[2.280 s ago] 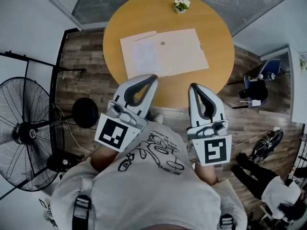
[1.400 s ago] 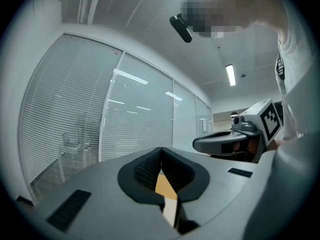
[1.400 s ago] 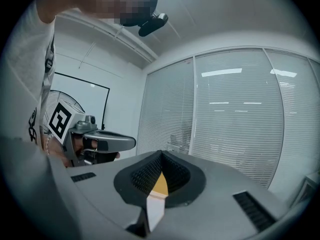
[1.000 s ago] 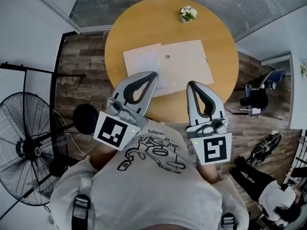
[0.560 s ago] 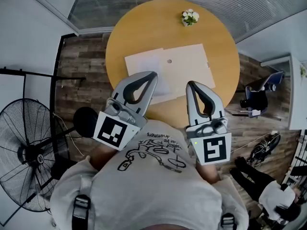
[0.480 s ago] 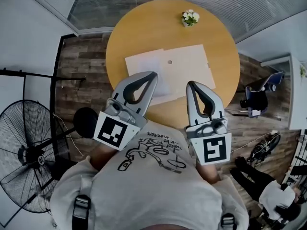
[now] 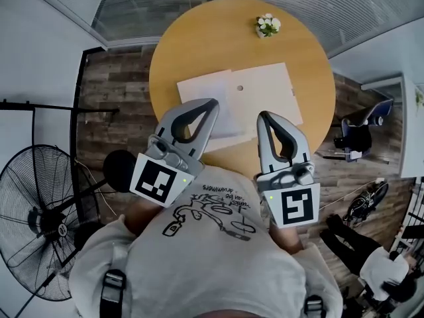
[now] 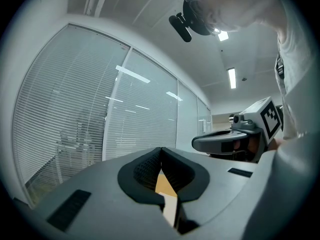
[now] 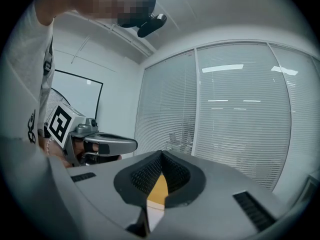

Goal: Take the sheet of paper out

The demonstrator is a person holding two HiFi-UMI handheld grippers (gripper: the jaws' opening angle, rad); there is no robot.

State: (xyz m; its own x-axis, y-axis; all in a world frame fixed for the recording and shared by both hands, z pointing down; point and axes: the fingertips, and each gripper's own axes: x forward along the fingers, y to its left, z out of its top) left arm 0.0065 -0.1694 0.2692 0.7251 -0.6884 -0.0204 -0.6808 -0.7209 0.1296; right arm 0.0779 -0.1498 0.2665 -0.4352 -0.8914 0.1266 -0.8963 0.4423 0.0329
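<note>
A cream envelope [image 7: 268, 95] lies flat on the round wooden table [image 7: 199, 38], with a white sheet of paper [image 7: 202, 90] showing at its left end. My left gripper [image 7: 212, 103] is shut and empty, its tip over the sheet's near edge. To its right, my right gripper [image 7: 263, 117] is also shut and empty, above the envelope's near edge. In the left gripper view the jaws [image 8: 161, 149] meet at the tip, with table wood showing through the gap behind. The right gripper view shows its jaws [image 9: 161, 153] closed the same way.
A small pot of white flowers [image 7: 267, 24] stands at the table's far side. A standing fan [image 7: 40, 211] and a black round stool [image 7: 120, 169] are on the floor to the left. A chair [image 7: 358, 134] and a person [image 7: 371, 260] are at the right. Blinds cover the glass wall ahead.
Both grippers have come forward over the table's near edge, side by side and still shut. The table and papers sit lower and closer in the head view.
</note>
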